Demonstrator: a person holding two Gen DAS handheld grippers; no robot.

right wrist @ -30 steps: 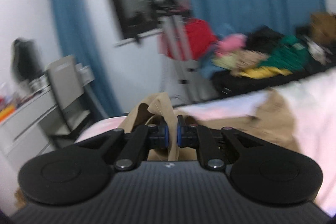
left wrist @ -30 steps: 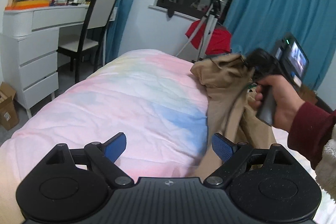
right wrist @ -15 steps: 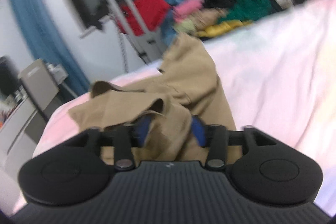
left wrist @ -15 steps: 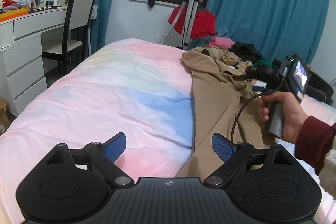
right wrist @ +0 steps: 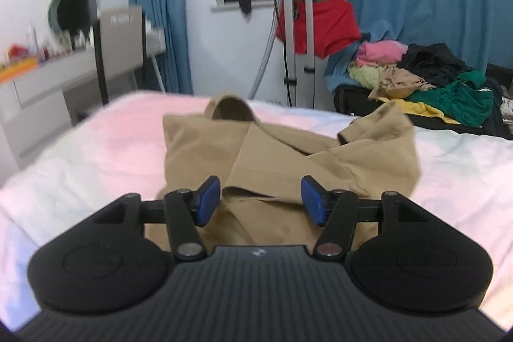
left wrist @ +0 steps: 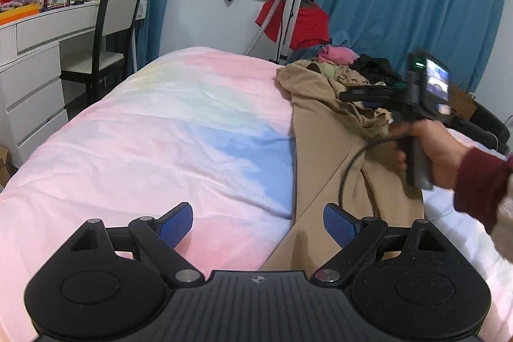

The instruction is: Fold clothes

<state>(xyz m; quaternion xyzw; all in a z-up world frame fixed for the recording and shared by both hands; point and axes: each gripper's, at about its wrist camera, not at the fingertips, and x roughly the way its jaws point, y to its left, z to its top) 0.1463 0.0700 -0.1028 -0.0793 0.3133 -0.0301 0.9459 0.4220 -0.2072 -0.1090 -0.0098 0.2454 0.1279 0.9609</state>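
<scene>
A tan garment (left wrist: 320, 149) lies crumpled along the right side of the pastel bed cover (left wrist: 160, 133). My left gripper (left wrist: 256, 215) is open wide just above the cover, its right pad over the garment's near edge and nothing between the pads. In the right wrist view the same tan garment (right wrist: 282, 149) spreads across the bed (right wrist: 96, 143) in loose folds. My right gripper (right wrist: 260, 191) hovers over it, open, its blue pads apart and clear of the cloth. A hand in a dark red sleeve (left wrist: 429, 146) holds that gripper above the garment.
A white dresser (left wrist: 32, 79) and a chair (left wrist: 115, 31) stand left of the bed. A tripod (right wrist: 295, 21) draped with red cloth stands beyond the bed's far end. A pile of mixed clothes (right wrist: 433, 79) lies at the far right before blue curtains.
My right gripper opened and let go of the tan garment, which dropped from hanging to lying on the bed. The right hand sank and rolled level. My left gripper stayed open, shifting slightly.
</scene>
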